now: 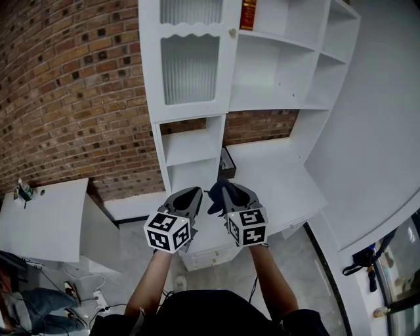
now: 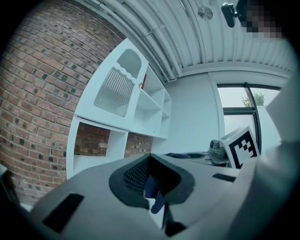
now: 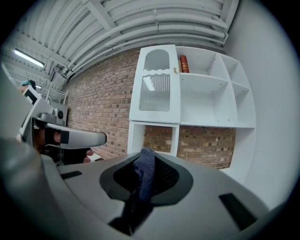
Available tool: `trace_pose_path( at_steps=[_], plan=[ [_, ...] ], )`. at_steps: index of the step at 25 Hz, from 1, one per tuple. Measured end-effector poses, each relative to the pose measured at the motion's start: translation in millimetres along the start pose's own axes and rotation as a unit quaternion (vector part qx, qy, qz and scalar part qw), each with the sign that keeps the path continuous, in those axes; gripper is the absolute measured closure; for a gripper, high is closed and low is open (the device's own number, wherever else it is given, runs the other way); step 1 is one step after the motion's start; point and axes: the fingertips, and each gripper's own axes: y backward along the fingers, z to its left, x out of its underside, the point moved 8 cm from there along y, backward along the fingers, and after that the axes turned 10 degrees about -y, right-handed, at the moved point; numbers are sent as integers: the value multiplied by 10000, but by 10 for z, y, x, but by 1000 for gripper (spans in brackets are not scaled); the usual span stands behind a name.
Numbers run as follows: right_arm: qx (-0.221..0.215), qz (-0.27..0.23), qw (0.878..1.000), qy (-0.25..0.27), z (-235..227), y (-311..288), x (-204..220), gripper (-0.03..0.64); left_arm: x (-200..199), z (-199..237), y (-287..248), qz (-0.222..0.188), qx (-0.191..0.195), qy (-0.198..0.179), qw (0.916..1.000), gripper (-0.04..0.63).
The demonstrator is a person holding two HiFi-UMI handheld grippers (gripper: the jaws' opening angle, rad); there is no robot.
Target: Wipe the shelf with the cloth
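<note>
A dark blue cloth is pinched in my right gripper, and a fold of it sticks up between the jaws. My left gripper is shut close beside it on the left. A blue sliver shows low in its gap, and I cannot tell what it is. Both grippers hover in front of the white shelf unit, above its lower desk-like surface and apart from it.
The unit stands against a brick wall. It has a ribbed-glass door at upper left, a red book on the top shelf and a dark object at the back of the lower surface. A white table stands to the left.
</note>
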Motion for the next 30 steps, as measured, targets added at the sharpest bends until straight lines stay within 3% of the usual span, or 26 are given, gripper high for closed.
trace_pose_path(
  at_steps=[15, 30],
  plan=[
    [-42, -27, 10000, -85, -174, 491, 93, 549, 59, -528, 93, 145, -52, -73, 9999, 580],
    [-161, -277, 9995, -14, 93, 492, -52, 549, -48, -417, 253, -26, -77, -100, 9999, 580]
  ],
)
